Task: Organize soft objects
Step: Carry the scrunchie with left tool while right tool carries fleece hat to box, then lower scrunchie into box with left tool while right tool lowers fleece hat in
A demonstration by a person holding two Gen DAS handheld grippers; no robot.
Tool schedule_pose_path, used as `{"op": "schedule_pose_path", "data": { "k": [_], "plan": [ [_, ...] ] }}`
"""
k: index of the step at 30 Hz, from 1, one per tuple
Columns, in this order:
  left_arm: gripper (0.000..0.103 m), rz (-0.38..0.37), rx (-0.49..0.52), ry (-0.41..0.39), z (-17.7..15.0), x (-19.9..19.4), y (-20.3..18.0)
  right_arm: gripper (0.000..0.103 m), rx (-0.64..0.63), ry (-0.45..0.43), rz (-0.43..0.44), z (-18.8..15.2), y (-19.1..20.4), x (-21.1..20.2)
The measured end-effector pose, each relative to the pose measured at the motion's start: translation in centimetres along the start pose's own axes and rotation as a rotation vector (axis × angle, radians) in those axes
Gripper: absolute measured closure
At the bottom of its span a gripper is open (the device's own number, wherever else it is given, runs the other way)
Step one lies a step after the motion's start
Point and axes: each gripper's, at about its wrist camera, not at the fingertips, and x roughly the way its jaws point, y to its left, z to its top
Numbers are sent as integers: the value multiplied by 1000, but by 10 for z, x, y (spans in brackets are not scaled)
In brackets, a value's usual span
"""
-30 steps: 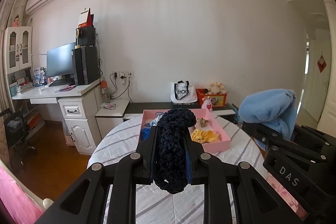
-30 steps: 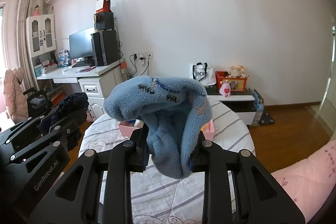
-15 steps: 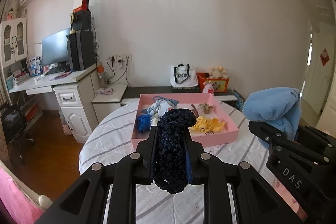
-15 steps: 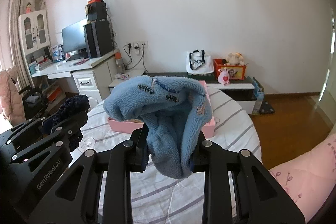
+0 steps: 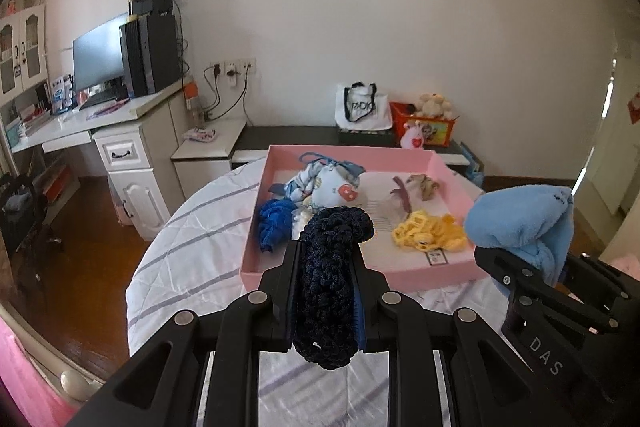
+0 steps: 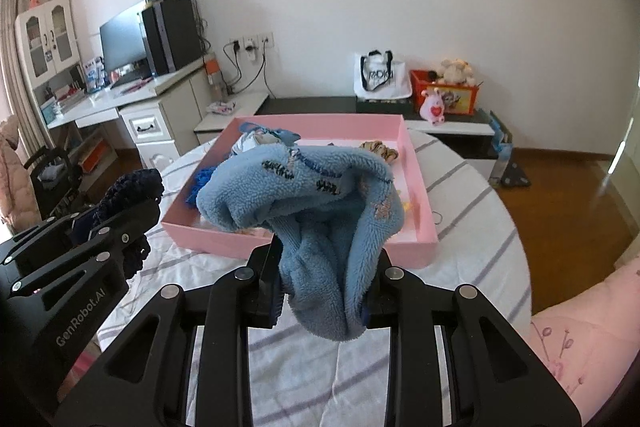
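Observation:
My left gripper [image 5: 325,259] is shut on a dark navy knitted piece [image 5: 330,279] and holds it above the table, just short of the pink tray's near wall [image 5: 340,277]. My right gripper [image 6: 320,251] is shut on a light blue fleece piece [image 6: 312,195] over the tray's near edge [image 6: 304,249]. The fleece also shows at the right of the left wrist view [image 5: 520,223]. The tray holds a bright blue yarn piece [image 5: 274,221], a pale printed cloth bundle [image 5: 324,183], a yellow knitted piece [image 5: 428,235] and a brown scrunchie [image 5: 422,185].
The tray sits on a round table with a striped white cloth [image 5: 200,247]. A white desk with a monitor [image 5: 98,57] stands at the left. A low dark bench [image 5: 288,135] with a bag and toys runs along the wall. A pink bedcover [image 6: 580,315] lies at the right.
Both grippers have tilted down and moved forward toward the pink tray, which now fills more of each view. Both still hold their pieces.

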Motion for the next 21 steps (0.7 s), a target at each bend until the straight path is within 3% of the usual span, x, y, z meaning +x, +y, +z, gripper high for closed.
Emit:
{"op": "schedule_pose_path", "data": {
  "k": [8, 13, 21],
  "plan": [
    [84, 7, 2, 55, 57, 75, -5, 77, -7, 58, 8, 14, -3, 43],
    [84, 0, 30, 87, 77, 115, -12, 76, -11, 92, 0, 21, -6, 66],
    [84, -61, 66, 158, 109, 185, -18, 75, -14, 154, -10, 31, -15, 104]
  ]
}}
